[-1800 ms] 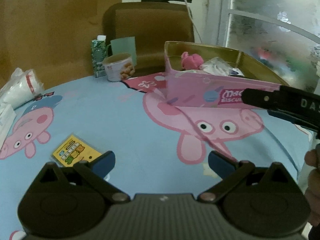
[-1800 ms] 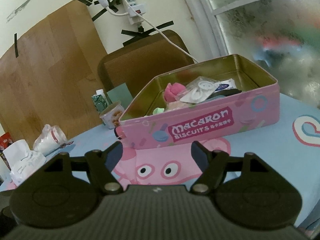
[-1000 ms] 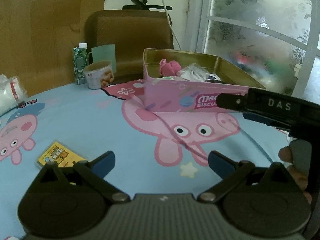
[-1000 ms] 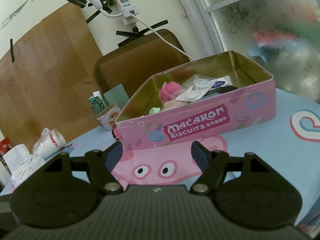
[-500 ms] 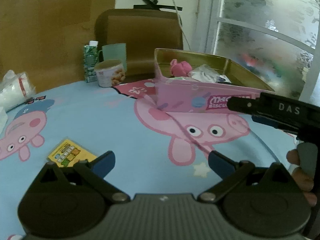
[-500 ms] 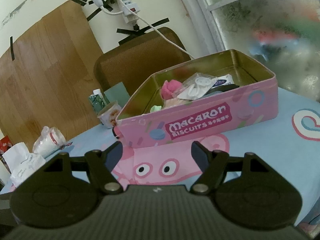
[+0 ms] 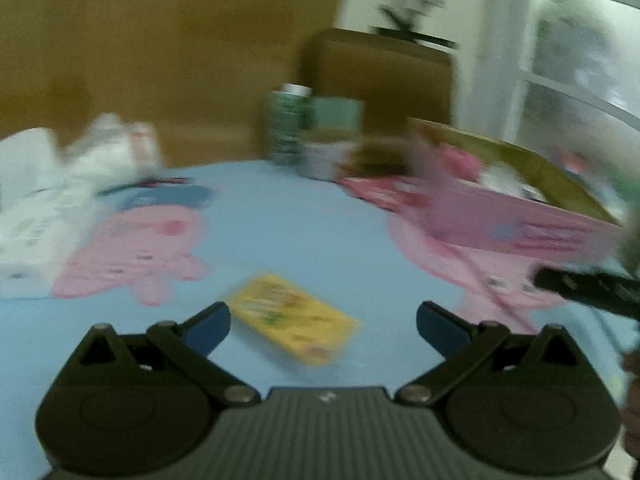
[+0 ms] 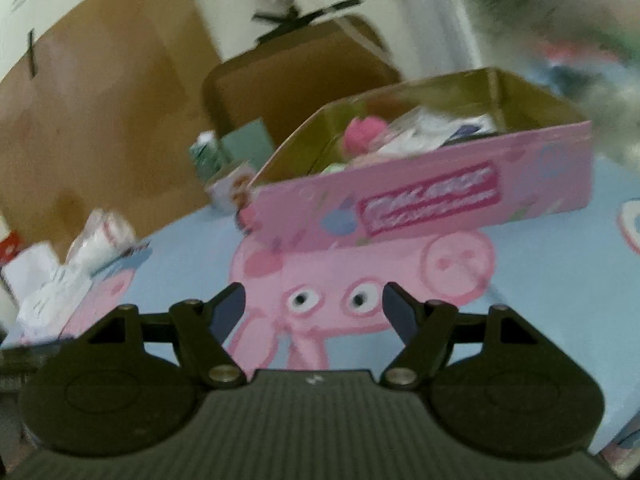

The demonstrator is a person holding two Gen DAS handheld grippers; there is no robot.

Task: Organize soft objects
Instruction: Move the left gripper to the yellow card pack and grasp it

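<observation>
The yellow packet [image 7: 294, 322] lies flat on the blue cartoon tablecloth [image 7: 280, 232], just ahead of my left gripper [image 7: 323, 326] and a little left of the midline between its fingers. Its long axis runs on a slant, from the far left down toward the near right, so it crosses my line of approach at an angle. My left jaws stand wide with nothing between the pads, and they look broad enough to straddle the packet's short side. I would judge this my left hand's pick, since the packet shows only in the left wrist view. My right gripper [image 8: 314, 310] is also spread wide and empty, facing the pink biscuit tin [image 8: 424, 200], which sits open farther off to the right with soft items already inside. The picture is blurred, so I cannot read the packet's print.
</observation>
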